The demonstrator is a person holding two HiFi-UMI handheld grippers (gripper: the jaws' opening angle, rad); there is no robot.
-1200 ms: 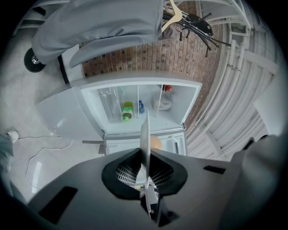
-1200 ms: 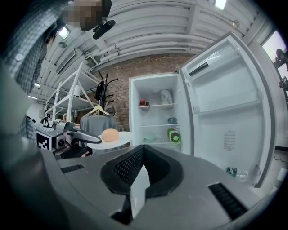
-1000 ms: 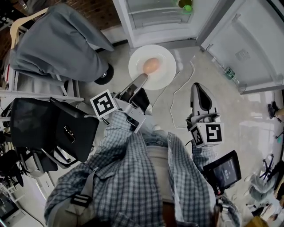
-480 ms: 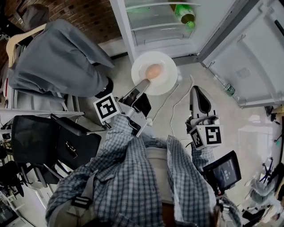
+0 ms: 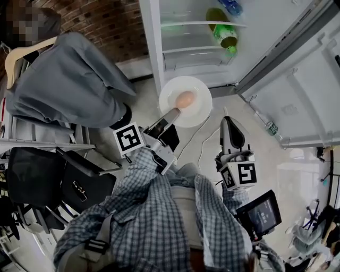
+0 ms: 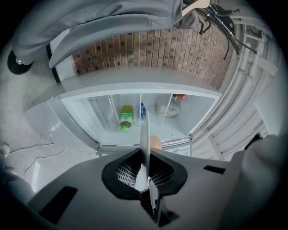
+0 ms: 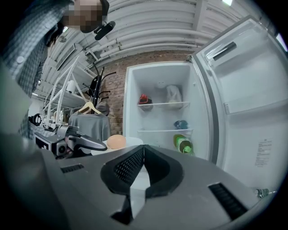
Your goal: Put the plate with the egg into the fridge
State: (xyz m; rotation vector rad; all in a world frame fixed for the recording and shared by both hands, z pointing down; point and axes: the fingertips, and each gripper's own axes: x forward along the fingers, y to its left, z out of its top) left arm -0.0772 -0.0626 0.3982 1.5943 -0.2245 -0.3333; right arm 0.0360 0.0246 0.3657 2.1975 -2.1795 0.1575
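A white plate with a brown egg on it hangs level over the floor, just before the open fridge. My left gripper is shut on the plate's near rim. In the left gripper view the plate shows edge-on between the jaws, with the egg behind it. My right gripper hovers to the right of the plate, shut with nothing in it. The right gripper view shows the egg, the plate and the left gripper at the left.
A green bottle and a blue bottle lie on the fridge shelves. The fridge door stands open at the right. A grey jacket hangs at the left, a black chair below it. A white cable crosses the floor.
Both grippers have moved forward toward the open fridge, the left one carrying the plate and egg along. More of the fridge's inside shows now.
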